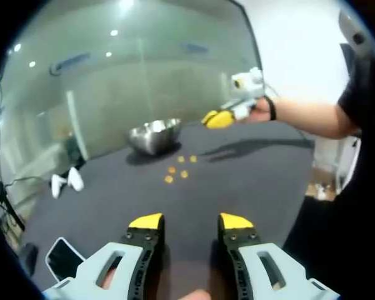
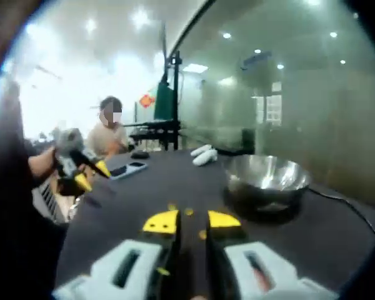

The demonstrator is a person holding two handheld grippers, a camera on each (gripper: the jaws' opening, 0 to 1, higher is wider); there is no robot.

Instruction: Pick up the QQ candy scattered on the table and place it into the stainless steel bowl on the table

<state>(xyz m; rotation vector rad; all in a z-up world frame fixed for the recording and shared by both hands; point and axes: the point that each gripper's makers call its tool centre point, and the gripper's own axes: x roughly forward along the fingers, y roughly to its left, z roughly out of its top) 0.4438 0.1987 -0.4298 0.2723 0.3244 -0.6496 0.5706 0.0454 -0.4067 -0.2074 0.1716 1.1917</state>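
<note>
The left gripper [image 1: 190, 220] hangs low over the near edge of the table [image 1: 250, 181], jaws well apart, holding nothing. The right gripper [image 2: 190, 220], nearly closed, grips nothing visible. The QQ candy [image 1: 178, 170] lies mid-table, short of the stainless steel bowl [image 1: 154, 135]. Small sweets could skid away under the jaws. The person's arm reaches out level, high above the table.

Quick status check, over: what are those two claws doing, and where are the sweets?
Left claw open, empty, above table. Right claw nearly closed, empty, short of bowl. Candies loose on table beside bowl. Nothing blocking.
</note>
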